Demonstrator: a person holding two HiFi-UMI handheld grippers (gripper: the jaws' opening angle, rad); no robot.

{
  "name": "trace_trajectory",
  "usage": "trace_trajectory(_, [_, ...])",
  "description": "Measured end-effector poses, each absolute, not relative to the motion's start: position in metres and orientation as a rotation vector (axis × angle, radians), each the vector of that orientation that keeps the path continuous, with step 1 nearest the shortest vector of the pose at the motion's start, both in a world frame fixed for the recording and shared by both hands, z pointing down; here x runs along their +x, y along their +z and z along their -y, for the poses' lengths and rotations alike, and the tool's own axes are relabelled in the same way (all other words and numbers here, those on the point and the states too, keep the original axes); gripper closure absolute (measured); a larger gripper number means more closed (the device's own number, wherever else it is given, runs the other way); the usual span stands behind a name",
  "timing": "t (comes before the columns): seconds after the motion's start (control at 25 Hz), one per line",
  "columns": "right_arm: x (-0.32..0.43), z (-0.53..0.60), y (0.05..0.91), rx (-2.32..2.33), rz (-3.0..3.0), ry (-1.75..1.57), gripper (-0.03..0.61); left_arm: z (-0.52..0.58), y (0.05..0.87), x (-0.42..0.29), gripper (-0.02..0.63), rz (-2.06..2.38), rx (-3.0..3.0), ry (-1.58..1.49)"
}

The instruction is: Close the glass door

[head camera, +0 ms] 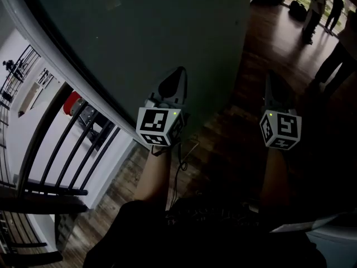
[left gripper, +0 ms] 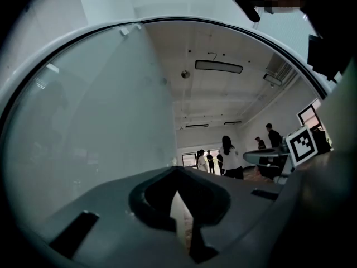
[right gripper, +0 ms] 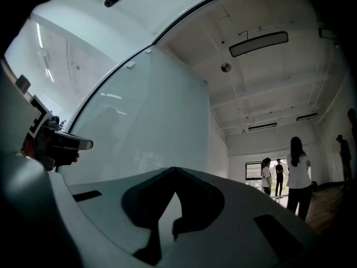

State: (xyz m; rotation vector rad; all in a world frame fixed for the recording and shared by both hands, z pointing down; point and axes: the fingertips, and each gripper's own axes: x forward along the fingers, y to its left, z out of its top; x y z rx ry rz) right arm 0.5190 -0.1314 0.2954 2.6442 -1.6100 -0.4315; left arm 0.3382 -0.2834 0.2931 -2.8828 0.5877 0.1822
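A large frosted glass panel (head camera: pixel 145 32) fills the upper middle of the head view, dark green there. It shows pale in the left gripper view (left gripper: pixel 95 121) and the right gripper view (right gripper: pixel 156 121). My left gripper (head camera: pixel 179 72) is held out close in front of the panel's lower edge; whether it touches the glass I cannot tell. Its jaws meet at the tip (left gripper: pixel 177 171) with nothing between them. My right gripper (head camera: pixel 272 78) is level with it to the right, over the wooden floor, jaws together (right gripper: pixel 174 171) and empty. Each gripper's marker cube shows in the other's view.
A black railing (head camera: pixel 72 144) runs along the left, with a red object (head camera: pixel 71 102) beyond it. Dark wooden floor (head camera: pixel 268 43) stretches ahead. Several people (head camera: pixel 318 4) stand at the far end of the room. A thin cable (head camera: pixel 187 155) hangs below the left gripper.
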Motion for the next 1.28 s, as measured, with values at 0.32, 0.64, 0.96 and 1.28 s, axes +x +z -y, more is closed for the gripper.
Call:
trace_trajectory(0.32, [0.588, 0.183, 0.292, 2.607, 1.647, -0.416, 0.577, 0.326, 0.286, 0.408, 0.612, -0.622, -2.892, 0.189])
trace_trajectory(0.64, [0.638, 0.227, 0.298, 2.619, 1.645, -0.384, 0.577, 0.369, 0.291, 0.460, 0.612, -0.584, -2.904, 0.163])
trace_trajectory(0.96, [0.667, 0.269, 0.294, 2.666, 1.597, -0.392, 0.577, 0.408, 0.276, 0.486, 0.612, -0.538, -2.897, 0.214])
trace_trajectory(1.28, [0.714, 0.302, 0.306, 2.646, 1.620, -0.364, 0.577, 0.427, 0.290, 0.527, 0.612, -0.538, -2.898, 0.165])
